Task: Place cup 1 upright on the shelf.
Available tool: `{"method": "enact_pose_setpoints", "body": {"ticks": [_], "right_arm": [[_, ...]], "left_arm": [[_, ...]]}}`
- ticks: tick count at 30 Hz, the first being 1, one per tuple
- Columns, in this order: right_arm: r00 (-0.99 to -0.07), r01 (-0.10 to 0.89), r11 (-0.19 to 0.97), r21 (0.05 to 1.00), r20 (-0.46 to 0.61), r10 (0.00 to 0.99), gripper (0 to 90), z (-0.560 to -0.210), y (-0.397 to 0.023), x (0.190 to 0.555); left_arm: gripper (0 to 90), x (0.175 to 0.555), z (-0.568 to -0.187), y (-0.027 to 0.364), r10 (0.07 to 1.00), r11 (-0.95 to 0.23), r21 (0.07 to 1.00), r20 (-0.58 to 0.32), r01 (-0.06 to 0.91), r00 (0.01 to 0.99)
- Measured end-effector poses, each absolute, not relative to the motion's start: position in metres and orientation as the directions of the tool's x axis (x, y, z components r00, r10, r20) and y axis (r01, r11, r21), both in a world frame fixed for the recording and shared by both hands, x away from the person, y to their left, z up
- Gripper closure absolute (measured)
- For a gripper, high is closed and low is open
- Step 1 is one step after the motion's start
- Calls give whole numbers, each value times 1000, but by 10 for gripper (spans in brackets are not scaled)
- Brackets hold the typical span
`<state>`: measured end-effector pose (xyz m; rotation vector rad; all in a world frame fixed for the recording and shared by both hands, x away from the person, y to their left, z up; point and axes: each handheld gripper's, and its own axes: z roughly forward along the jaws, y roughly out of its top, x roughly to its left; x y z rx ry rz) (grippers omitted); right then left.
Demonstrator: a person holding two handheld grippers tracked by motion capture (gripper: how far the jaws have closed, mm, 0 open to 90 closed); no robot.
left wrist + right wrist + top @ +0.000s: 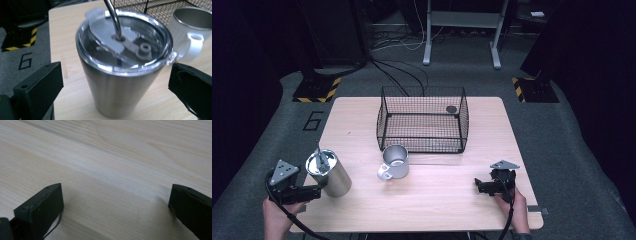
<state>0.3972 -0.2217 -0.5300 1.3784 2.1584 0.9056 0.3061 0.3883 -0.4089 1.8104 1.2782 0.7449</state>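
Note:
A steel tumbler [331,176] with a clear lid and a metal straw stands at the table's front left. My left gripper [314,191] is open right beside it. In the left gripper view the tumbler [120,82] sits between the two spread jaws of that gripper [116,75], with a gap on each side. A steel mug [395,161] with a white handle stands near the middle, also seen as the mug [190,30] behind the tumbler. My right gripper [480,186] is open at the front right, low over bare wood [116,195].
A black wire basket [384,120] stands at the back middle of the table [437,200], with a small dark disc [451,109] in its far right corner. The mug stands just in front of it. Cables and stand feet lie on the floor beyond.

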Motion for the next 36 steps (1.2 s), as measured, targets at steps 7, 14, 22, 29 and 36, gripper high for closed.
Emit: {"method": "enact_pose_setpoints", "body": {"ticks": [7,14,22,29,36], "right_arm": [[-419,633,295,716,-4,908,0,-530,-222,397],[-419,633,295,716,-4,908,0,-530,-222,397],[-419,633,296,716,-4,908,0,-530,-222,397],[-419,633,295,716,-4,908,0,-530,-222,397],[-419,633,295,715,-4,908,0,-530,-222,397]], "left_arm": [[0,315,-404,383,938,-214,844,38,491,344],[0,326,-404,379,935,-220,842,38,492,354],[0,334,-406,376,931,-227,827,30,514,363],[23,340,-409,372,930,-237,819,36,522,367],[27,341,-409,370,932,-240,818,44,523,358]]}}
